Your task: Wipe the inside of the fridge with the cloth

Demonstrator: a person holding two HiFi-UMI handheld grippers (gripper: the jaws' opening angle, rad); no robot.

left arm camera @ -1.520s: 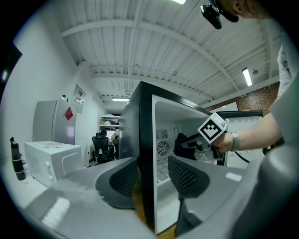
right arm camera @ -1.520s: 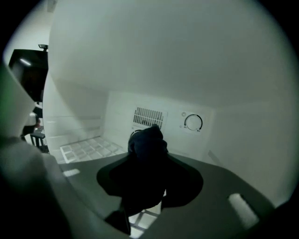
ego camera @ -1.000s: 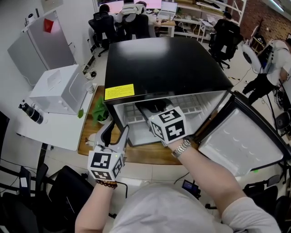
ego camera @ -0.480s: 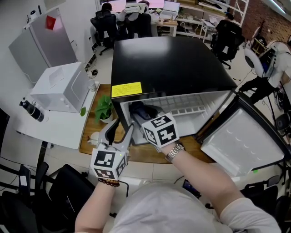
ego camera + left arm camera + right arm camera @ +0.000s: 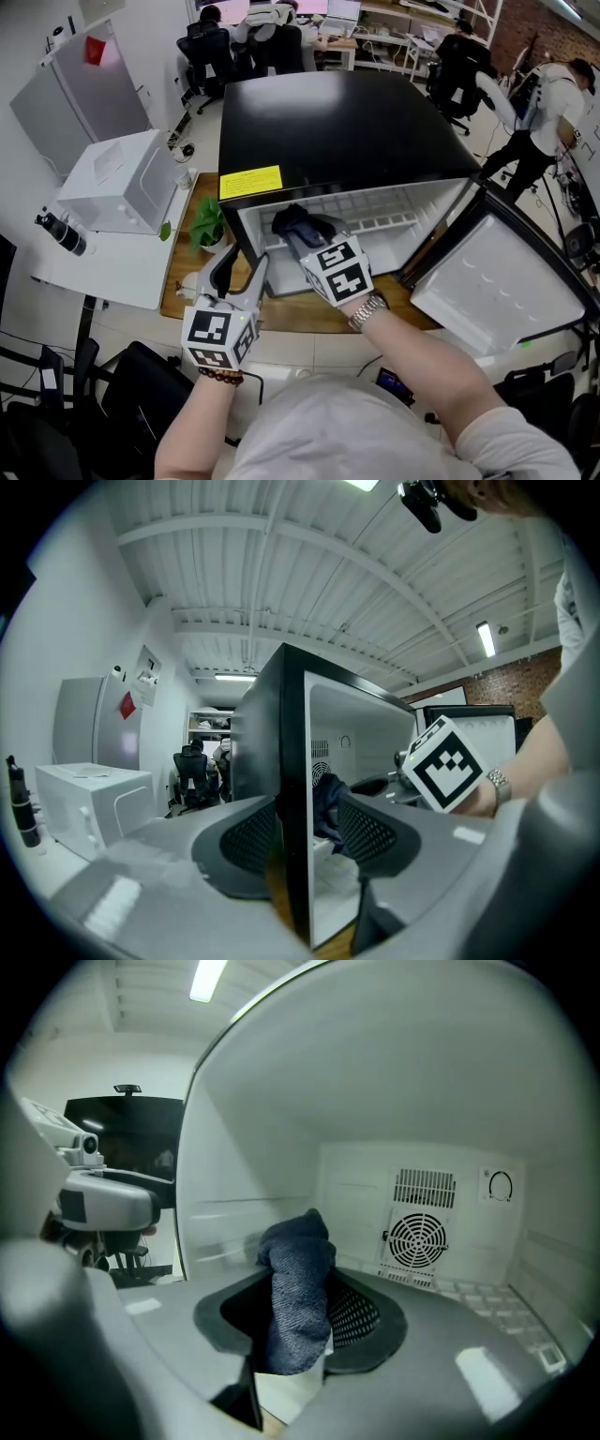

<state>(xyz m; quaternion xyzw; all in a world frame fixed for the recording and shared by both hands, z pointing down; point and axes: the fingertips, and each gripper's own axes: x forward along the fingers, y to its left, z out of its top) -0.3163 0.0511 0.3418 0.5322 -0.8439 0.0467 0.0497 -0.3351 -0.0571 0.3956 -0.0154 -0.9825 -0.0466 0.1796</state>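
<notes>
Right claw (image 5: 298, 1335) is clenching the dark blue cloth (image 5: 300, 1269), which is bunching up between its jaws and sticking out past their tips. It is reaching into the open fridge (image 5: 337, 131), so the cloth is sitting inside the white compartment. There it is lying toward the left inner wall (image 5: 234, 1213) and well short of the round fan grille (image 5: 417, 1238) on the back wall. Whether the cloth is touching that side wall I cannot tell. Left claw (image 5: 307, 836) is hovering released outside, jaws standing apart. The black front edge of the fridge's left side is lining up between them, with a gap showing at the inner pad. The fridge door (image 5: 497, 295) is hanging wide open to the right, and the fridge is standing on a wooden board (image 5: 309, 319).
</notes>
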